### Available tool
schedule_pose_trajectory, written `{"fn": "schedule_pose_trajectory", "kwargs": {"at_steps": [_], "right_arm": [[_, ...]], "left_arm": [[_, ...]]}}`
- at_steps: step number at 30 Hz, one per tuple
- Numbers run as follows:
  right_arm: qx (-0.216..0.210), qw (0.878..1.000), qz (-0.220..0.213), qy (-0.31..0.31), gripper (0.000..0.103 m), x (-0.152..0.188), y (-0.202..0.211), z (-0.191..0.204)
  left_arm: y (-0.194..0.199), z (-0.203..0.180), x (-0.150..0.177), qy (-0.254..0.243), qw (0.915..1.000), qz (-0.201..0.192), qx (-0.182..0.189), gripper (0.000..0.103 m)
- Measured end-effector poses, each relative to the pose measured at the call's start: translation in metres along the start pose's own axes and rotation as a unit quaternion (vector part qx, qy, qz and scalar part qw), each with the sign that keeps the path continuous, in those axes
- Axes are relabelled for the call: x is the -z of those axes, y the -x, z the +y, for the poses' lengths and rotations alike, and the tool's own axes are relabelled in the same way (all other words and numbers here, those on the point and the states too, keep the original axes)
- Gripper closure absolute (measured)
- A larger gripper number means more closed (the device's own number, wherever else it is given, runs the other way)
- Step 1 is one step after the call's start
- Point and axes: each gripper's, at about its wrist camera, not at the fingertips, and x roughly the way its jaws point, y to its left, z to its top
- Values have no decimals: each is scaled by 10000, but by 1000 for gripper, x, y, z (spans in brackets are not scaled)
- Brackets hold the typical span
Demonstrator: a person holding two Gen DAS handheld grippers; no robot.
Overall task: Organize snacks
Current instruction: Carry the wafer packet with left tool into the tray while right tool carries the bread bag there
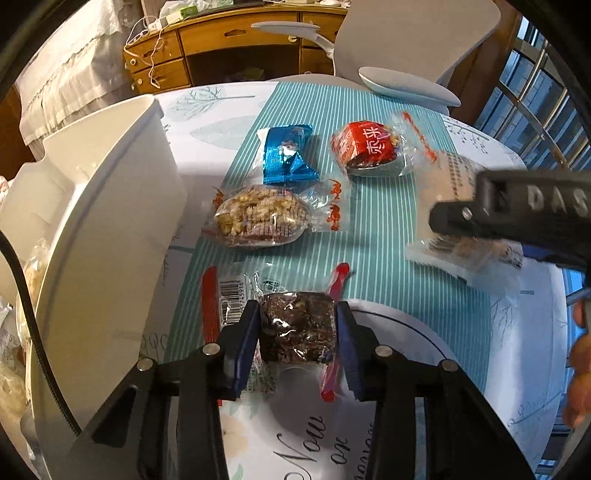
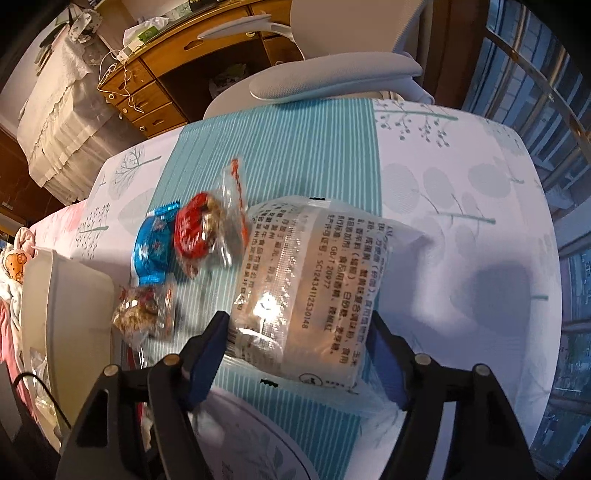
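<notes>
**Both grippers closing on snacks beside the bin**

Gripping a dark cake (image 1: 297, 326) in the left gripper (image 1: 298, 345), pads pressing its two short sides, wrapper ends fanning out left and right, long axis running across the fingers. Lying dead ahead of the left gripper, near the table's near edge, with the white bin (image 1: 110, 206) just to the left (the likely destination, judging by the wrapped snacks already visible beyond its wall).

Straddling a large clear pack (image 2: 306, 288) with the right gripper (image 2: 299, 365), jaws wide on either side, the left pad touching, the right contact unclear; firm hold impossible to confirm. Pack's long axis pointing away from the fingers, toward the table's far edge.

Waiting further along the striped runner (image 1: 369, 240): a nut cake (image 1: 258, 216), a blue sachet (image 1: 288, 153), a red pack (image 1: 365, 147), all nearer the left gripper than the right.

Sitting beyond the far edge: a grey chair (image 2: 332, 77), a wooden desk (image 1: 229, 33), windows at the right.
</notes>
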Motion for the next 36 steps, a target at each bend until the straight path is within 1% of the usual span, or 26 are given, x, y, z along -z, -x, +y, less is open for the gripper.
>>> {"fn": "schedule_pose_trajectory", "kwargs": {"at_steps": [6,14,19,24,28,32,36], "right_arm": [[7,9998,175,-63,30,21,8,-7],[-62,9988,452,-174,31,56,25,-10],[-106,9981,570,-189,31,83,38,-12],[-96,9968,791,-93,31,120,49,-17],[-61,9957,911,-134,32,151,61,-22],[-122,9952,943,-230,32,174,73,-25],[-188,9957,873,-263,33,194,89,-23]], "left_arm": [[8,2,11,61,9998,155,89,64],[35,3,28,0,9997,140,185,64],[60,6,40,-3,9998,32,212,64],[87,10,49,-7,9995,-169,260,64],[109,16,59,-27,9992,-279,286,64],[136,21,70,-104,9986,-367,356,64],[158,27,80,-232,9977,-417,476,64]]}}
